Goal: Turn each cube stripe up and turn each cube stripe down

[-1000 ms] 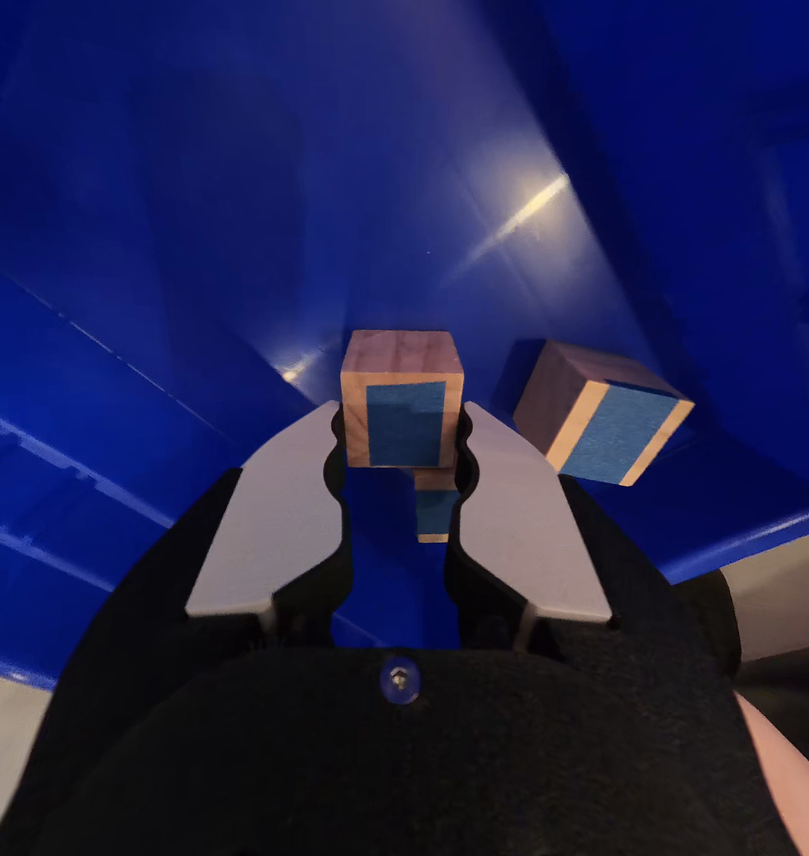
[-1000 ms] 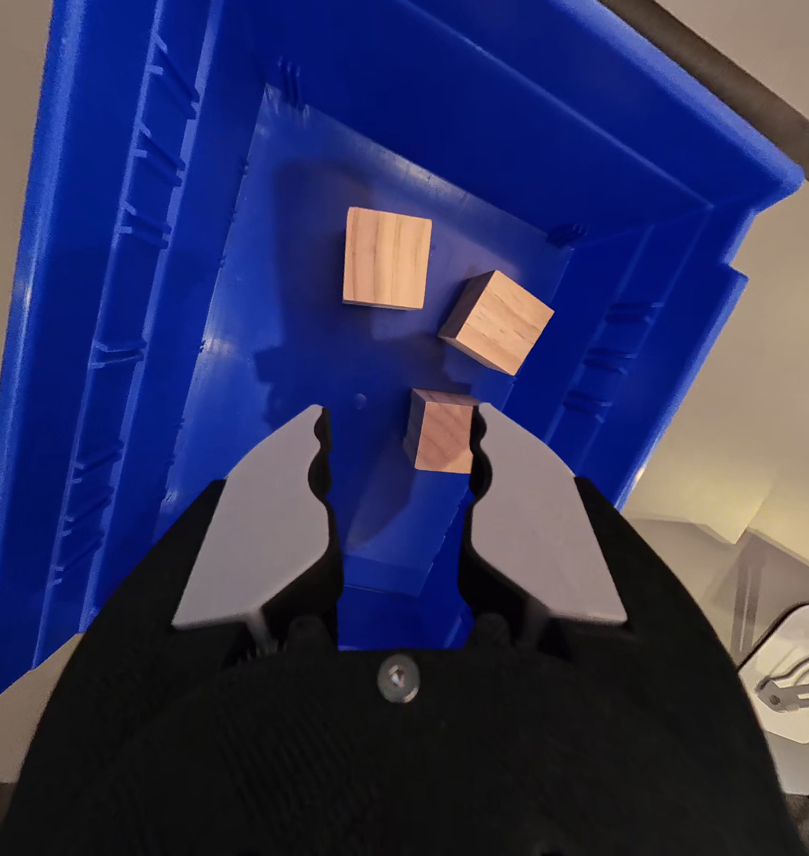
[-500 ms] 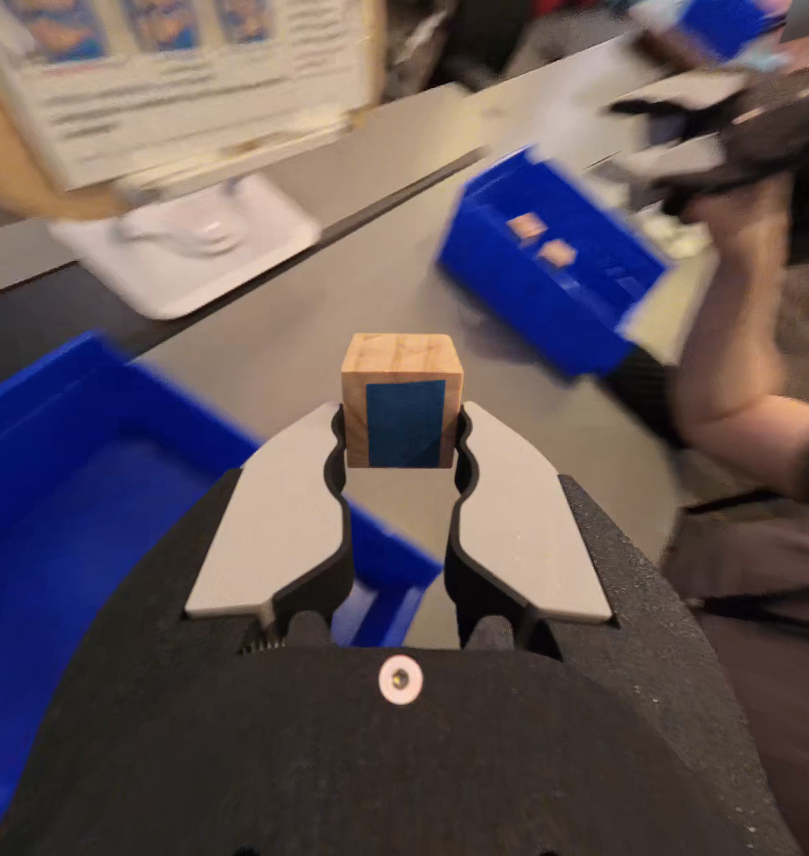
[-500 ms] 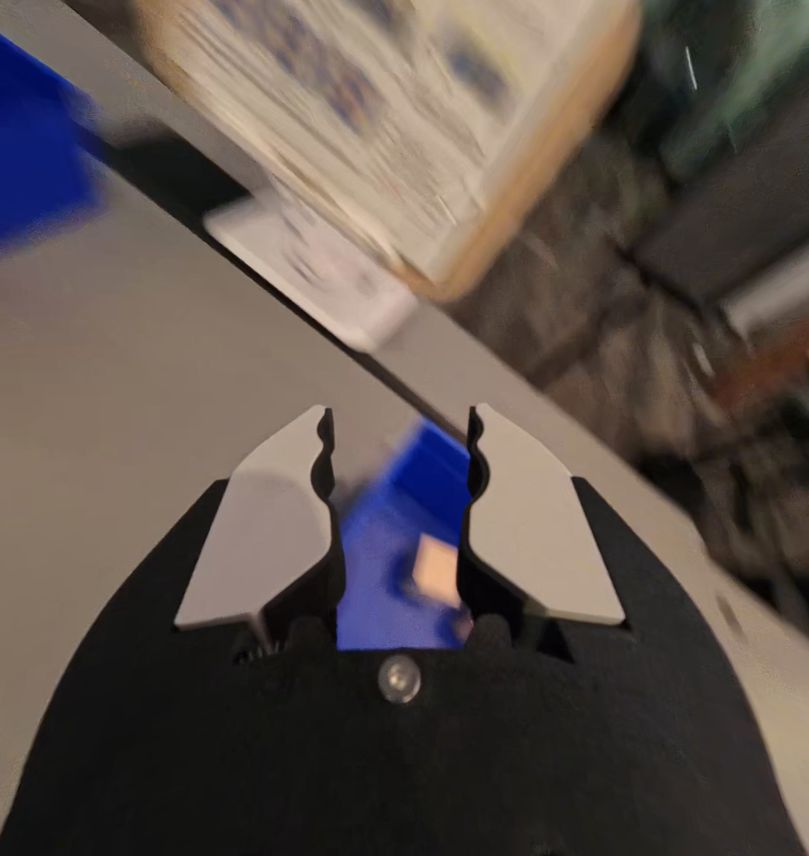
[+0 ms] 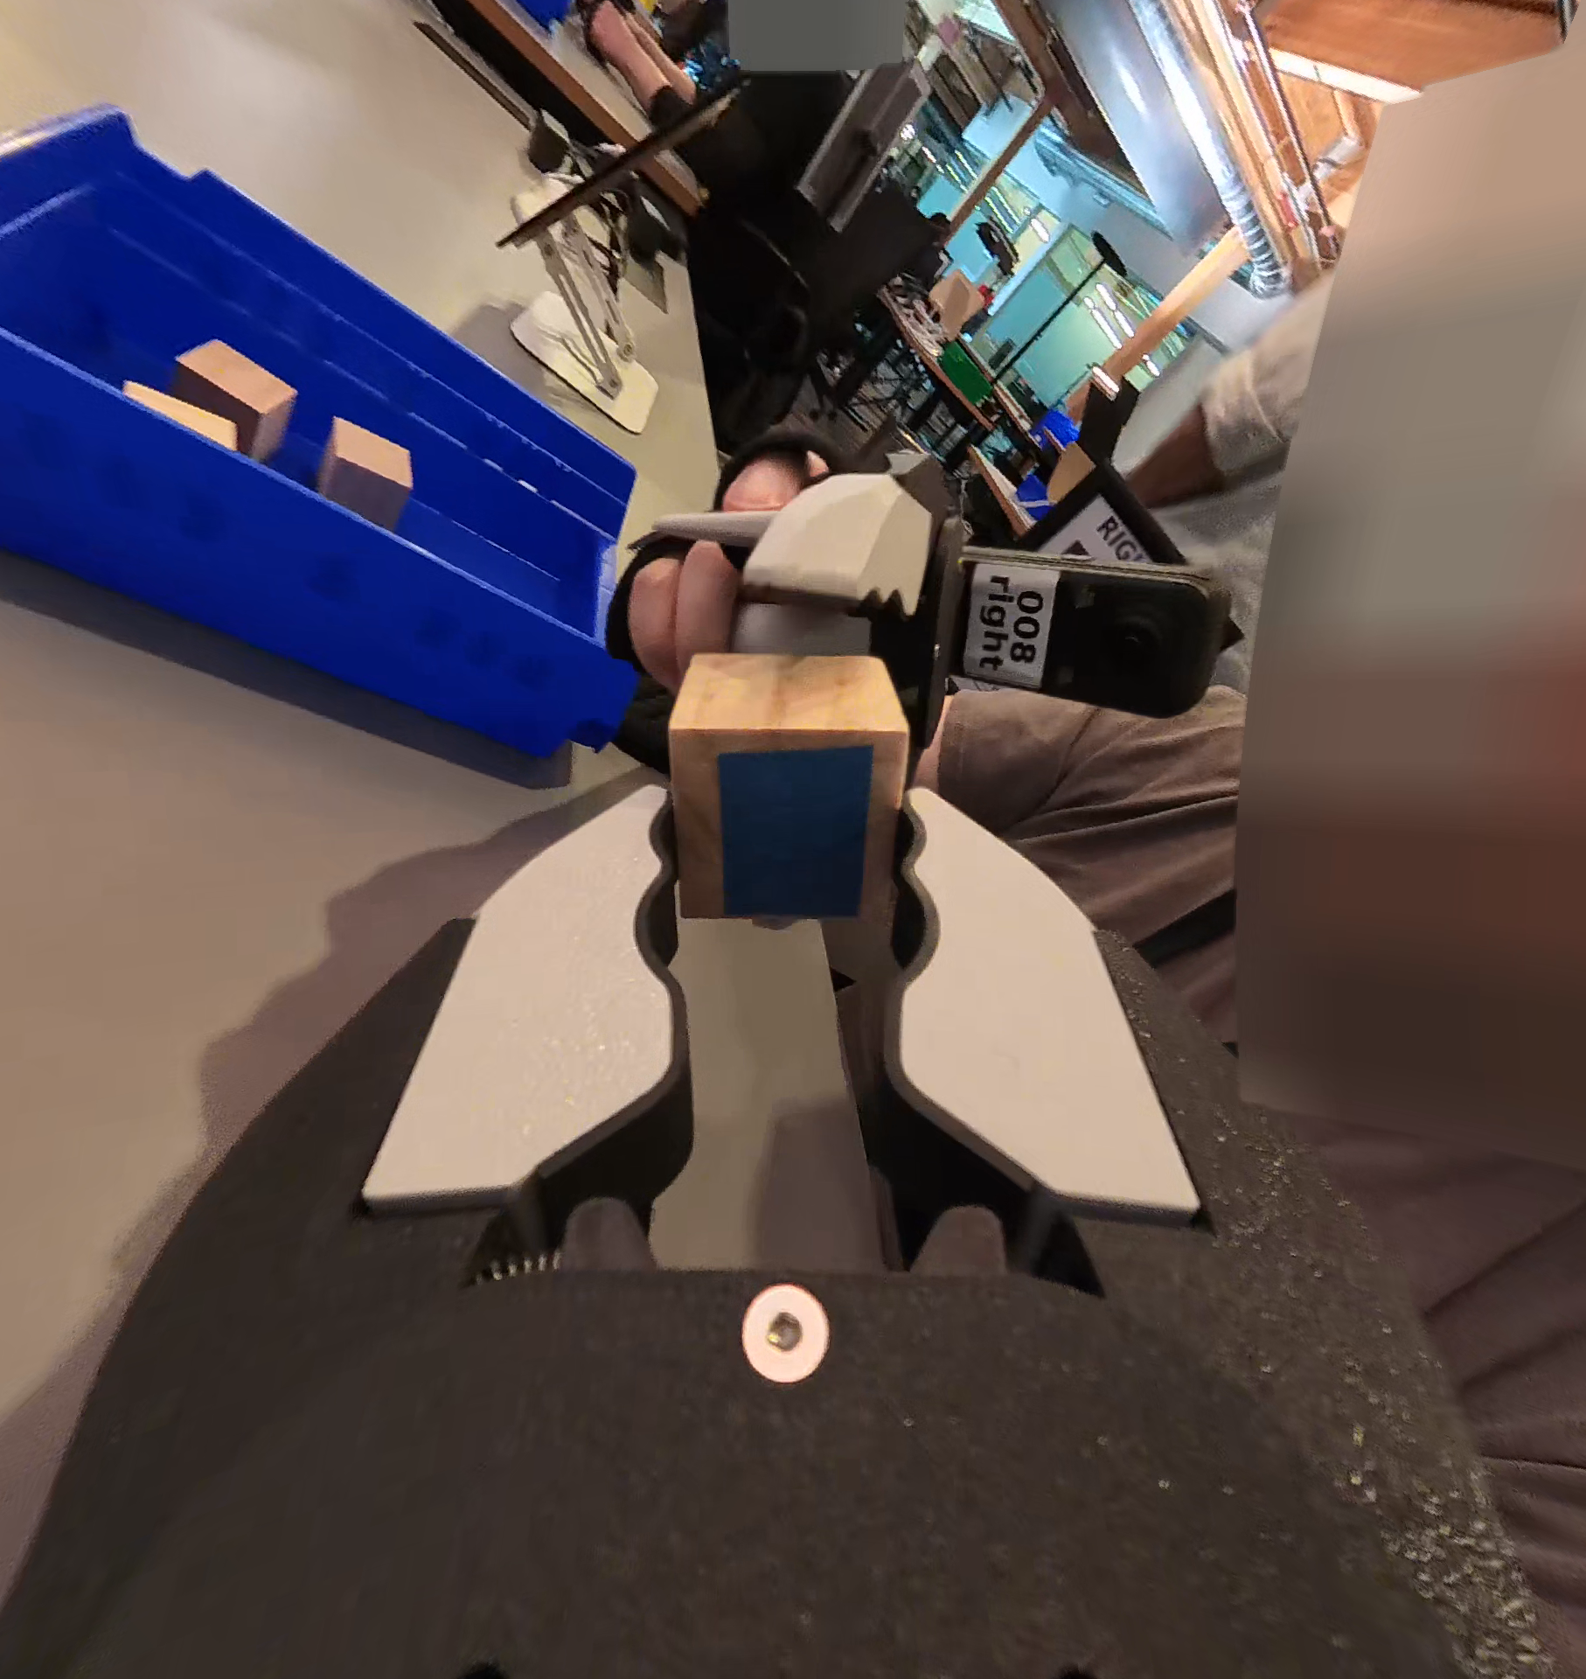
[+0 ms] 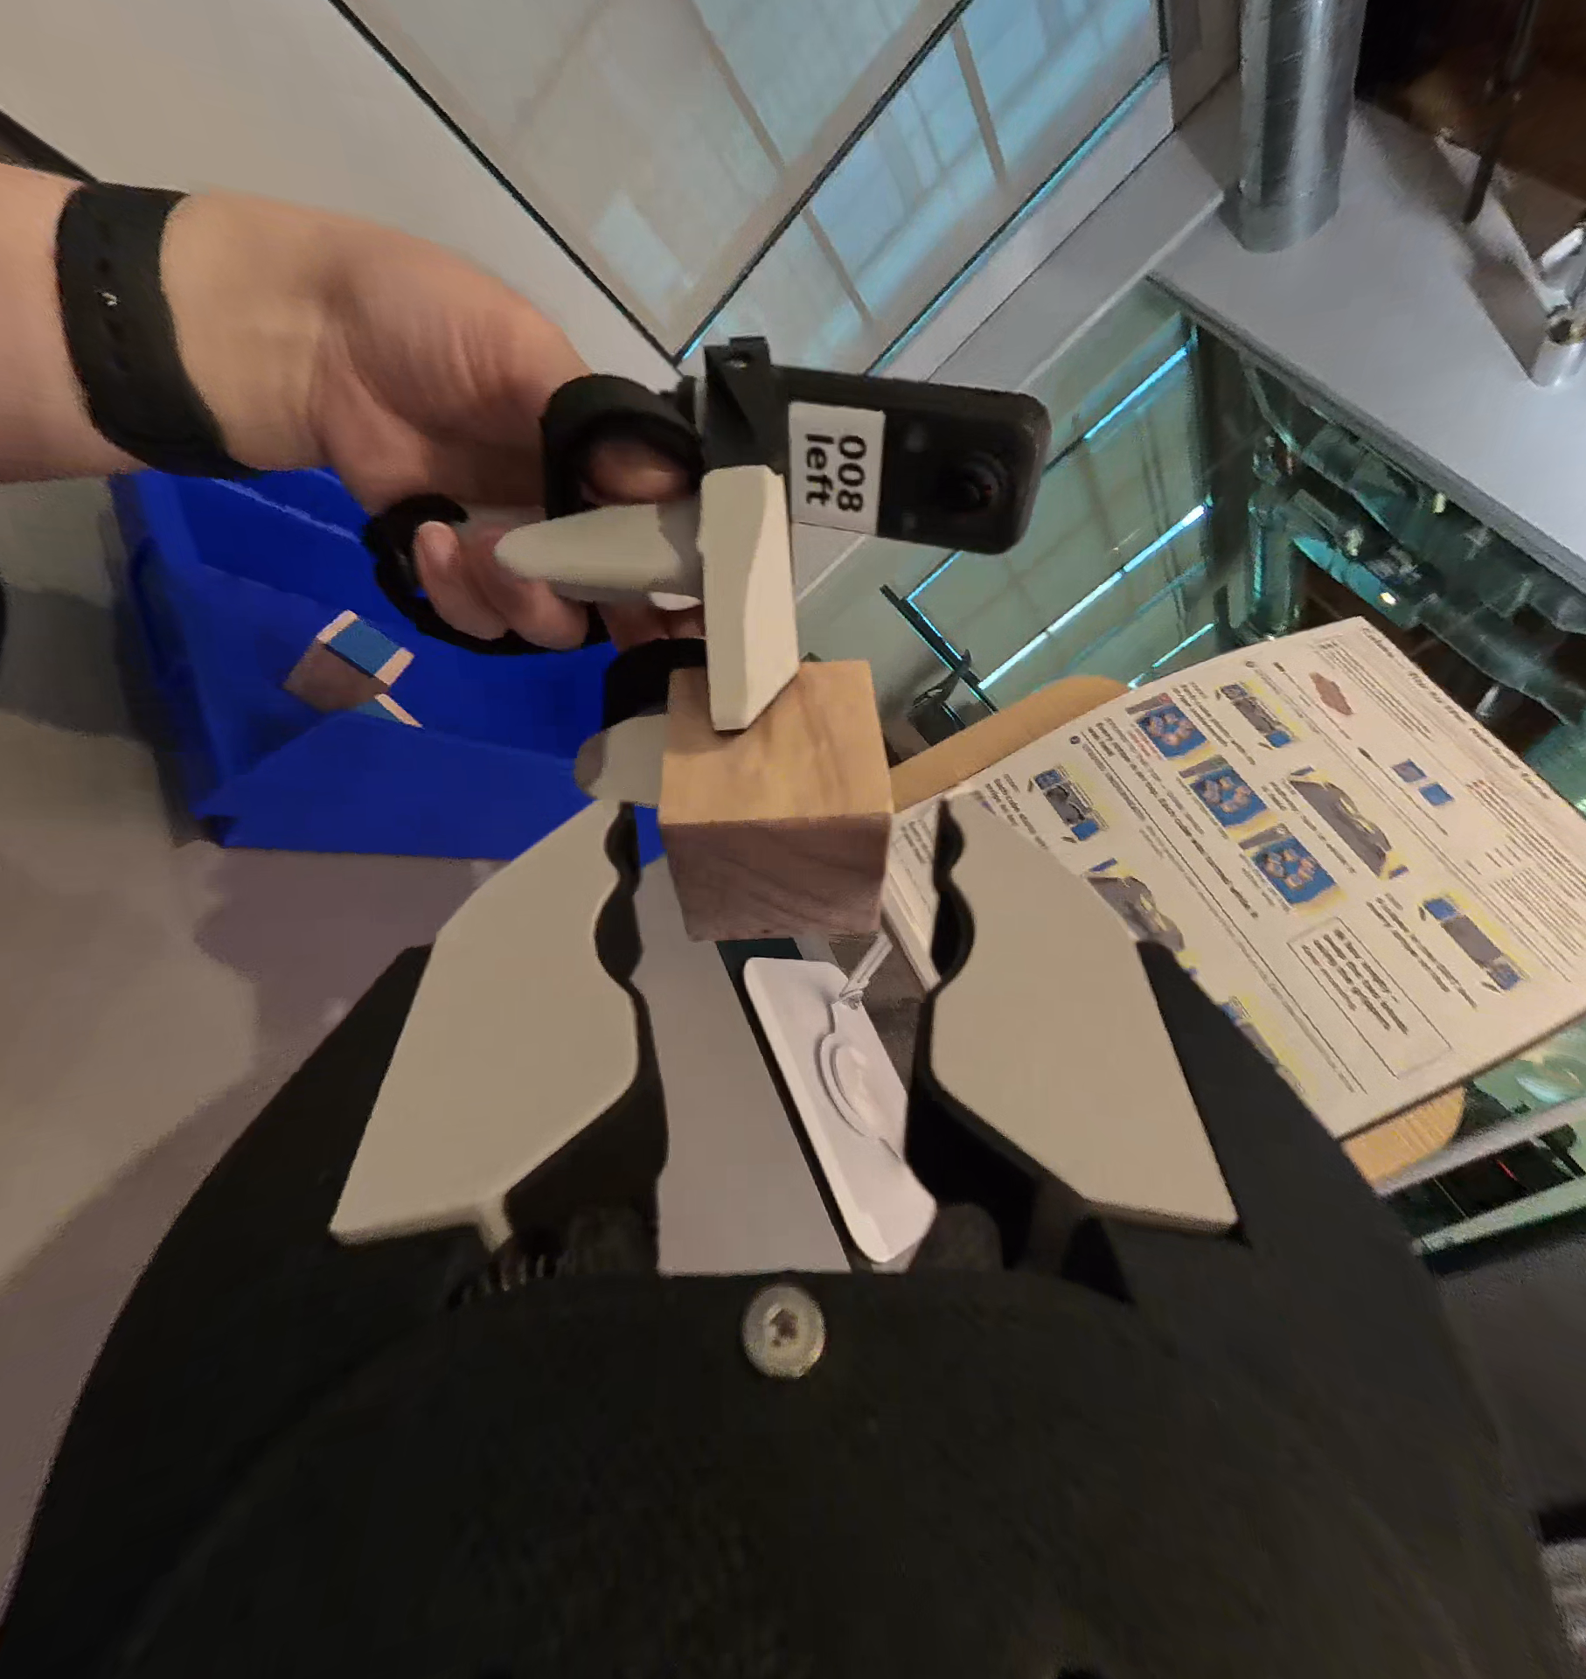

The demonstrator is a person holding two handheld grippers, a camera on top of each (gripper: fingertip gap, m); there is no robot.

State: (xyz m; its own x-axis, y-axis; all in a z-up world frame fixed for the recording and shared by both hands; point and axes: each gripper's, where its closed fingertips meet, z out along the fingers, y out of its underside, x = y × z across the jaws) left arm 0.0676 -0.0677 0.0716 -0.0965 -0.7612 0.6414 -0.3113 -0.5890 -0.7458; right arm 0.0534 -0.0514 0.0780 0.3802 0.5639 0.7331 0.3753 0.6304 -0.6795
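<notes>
- Left gripper: clamped on wooden cube, held above the table, blue stripe facing its camera.
- Right gripper: jaws apart, empty, the cube between its tips, untouched.
- Blue bin: three cubes inside.

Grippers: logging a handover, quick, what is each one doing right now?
Left gripper: shut on the cube, blue stripe toward its camera.
Right gripper: open, fingers either side of the cube, not gripping it.
</notes>
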